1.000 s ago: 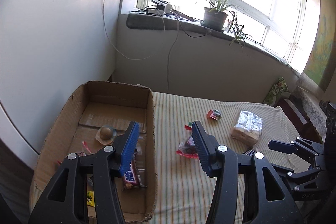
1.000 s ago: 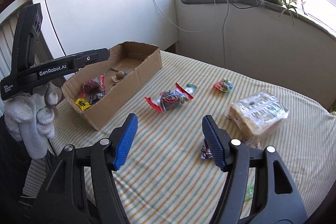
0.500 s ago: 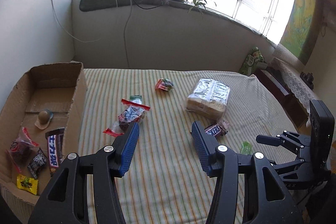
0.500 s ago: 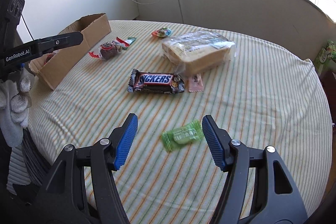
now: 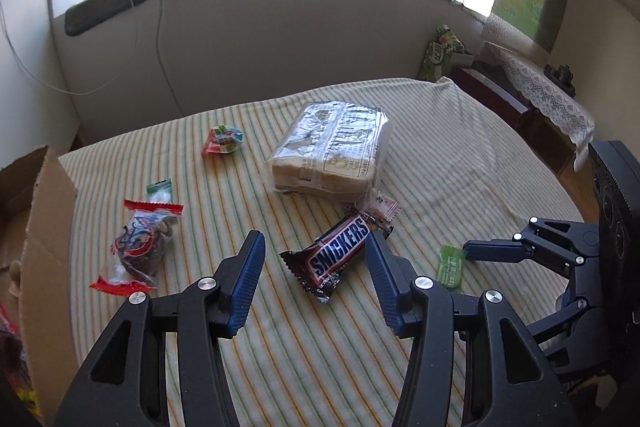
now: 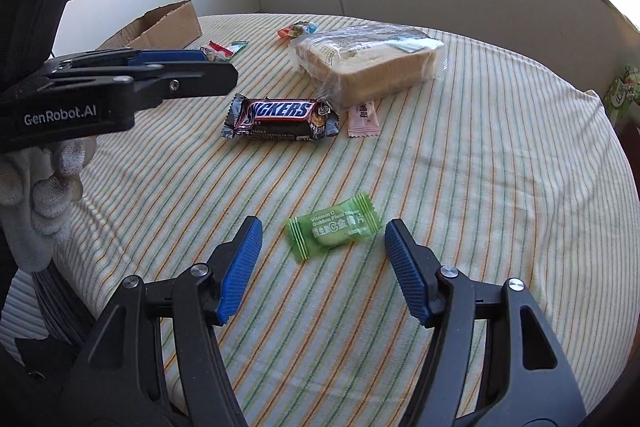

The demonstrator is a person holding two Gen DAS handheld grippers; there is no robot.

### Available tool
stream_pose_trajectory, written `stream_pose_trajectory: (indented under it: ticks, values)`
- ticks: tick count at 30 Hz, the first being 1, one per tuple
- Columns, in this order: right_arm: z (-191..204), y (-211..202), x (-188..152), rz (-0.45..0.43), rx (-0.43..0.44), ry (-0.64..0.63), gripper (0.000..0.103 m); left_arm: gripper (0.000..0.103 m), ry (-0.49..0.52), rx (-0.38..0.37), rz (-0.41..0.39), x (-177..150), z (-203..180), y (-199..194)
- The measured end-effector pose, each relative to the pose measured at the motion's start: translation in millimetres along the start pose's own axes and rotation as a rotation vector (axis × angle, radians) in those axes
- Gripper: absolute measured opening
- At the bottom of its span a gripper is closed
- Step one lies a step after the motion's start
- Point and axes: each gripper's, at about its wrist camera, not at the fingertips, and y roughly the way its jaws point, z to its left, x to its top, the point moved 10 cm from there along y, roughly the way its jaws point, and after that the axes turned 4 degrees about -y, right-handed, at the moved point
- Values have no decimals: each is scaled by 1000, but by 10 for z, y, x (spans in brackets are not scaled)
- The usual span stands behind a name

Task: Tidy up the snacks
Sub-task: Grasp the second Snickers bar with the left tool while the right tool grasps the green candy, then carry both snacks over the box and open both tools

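My left gripper [image 5: 314,249] is open and empty, its tips on either side of a Snickers bar [image 5: 338,254] lying on the striped tablecloth [image 5: 280,347]. My right gripper [image 6: 322,241] is open and empty around a green Vitamin C candy packet [image 6: 334,227]; the packet also shows in the left wrist view [image 5: 451,265]. The Snickers bar [image 6: 280,119] also shows in the right wrist view. A cardboard box [image 5: 48,243] holding snacks stands at the left edge.
A wrapped loaf of sliced bread [image 5: 332,151] lies behind the Snickers, with a pink sachet [image 6: 362,121] at its front. A red-ended clear snack bag [image 5: 138,245], a small green-white packet [image 5: 159,189] and a colourful candy [image 5: 222,141] lie toward the box.
Both grippers have moved down and forward: the left one closed in on the Snickers bar, the right one on the green packet. Both stay open.
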Motion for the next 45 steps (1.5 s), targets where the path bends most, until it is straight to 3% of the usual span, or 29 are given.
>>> stream_pose_trajectory:
  ticks: [9, 13, 16, 17, 21, 29, 45]
  values:
    - [-1, 52, 33, 9, 8, -19, 67, 51, 193, 3, 80, -104, -210, 329]
    - [11, 69, 40, 8, 11, -20, 67, 51, 213, 9, 106, -157, -237, 446]
    - [20, 82, 47, 8, 20, -19, 67, 49, 207, 7, 100, -157, -223, 434]
    - [19, 84, 45, 8, 21, -20, 67, 42, 204, 4, 101, -160, -219, 427]
    - [20, 105, 41, 14, -3, -37, 60, 27, 203, -4, 103, -199, -232, 412]
    - [-71, 72, 16, 9, -19, -30, 32, 27, 153, 1, 92, -245, -166, 338]
    - [-107, -52, 2, -44, -33, 7, 30, 27, 20, 0, 12, -183, -17, 12]
